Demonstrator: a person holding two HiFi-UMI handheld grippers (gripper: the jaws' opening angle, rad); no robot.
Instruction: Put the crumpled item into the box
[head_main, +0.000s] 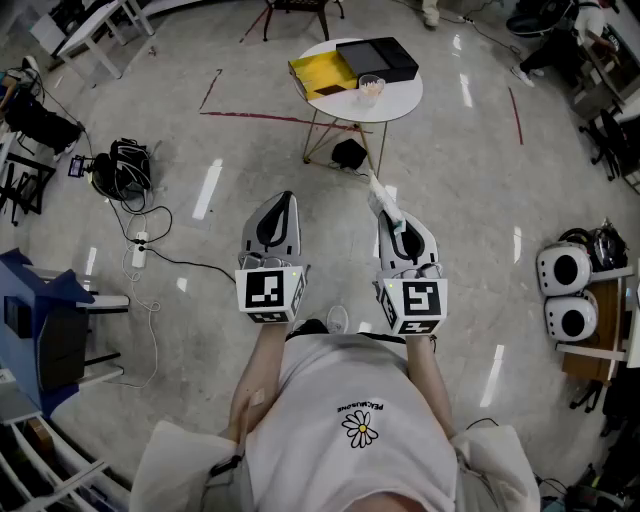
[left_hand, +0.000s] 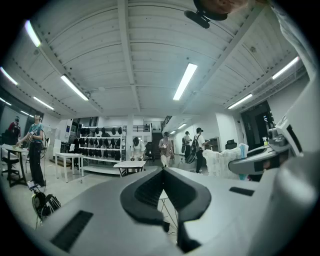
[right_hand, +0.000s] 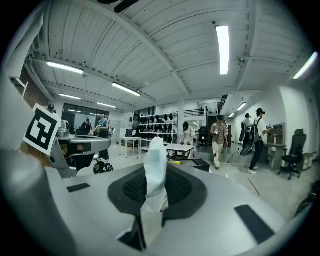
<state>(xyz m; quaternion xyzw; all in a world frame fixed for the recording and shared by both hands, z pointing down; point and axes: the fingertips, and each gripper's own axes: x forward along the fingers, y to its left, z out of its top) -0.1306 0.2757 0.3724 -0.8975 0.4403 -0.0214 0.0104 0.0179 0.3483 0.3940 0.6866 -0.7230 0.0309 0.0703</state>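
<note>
My right gripper is shut on a crumpled white item, which sticks out past its tips; the right gripper view shows the same white crumpled item pinched upright between the dark pads. My left gripper is held level beside it, jaws closed together with nothing between them. Ahead stands a small round white table carrying an open box: a black part and a yellow part. A small clear cup sits by the box. Both grippers are well short of the table.
A dark object lies on the floor under the table. Cables and a black bag lie at the left, a blue stand at the far left, white helmets on a shelf at the right. Several people stand far off in the room.
</note>
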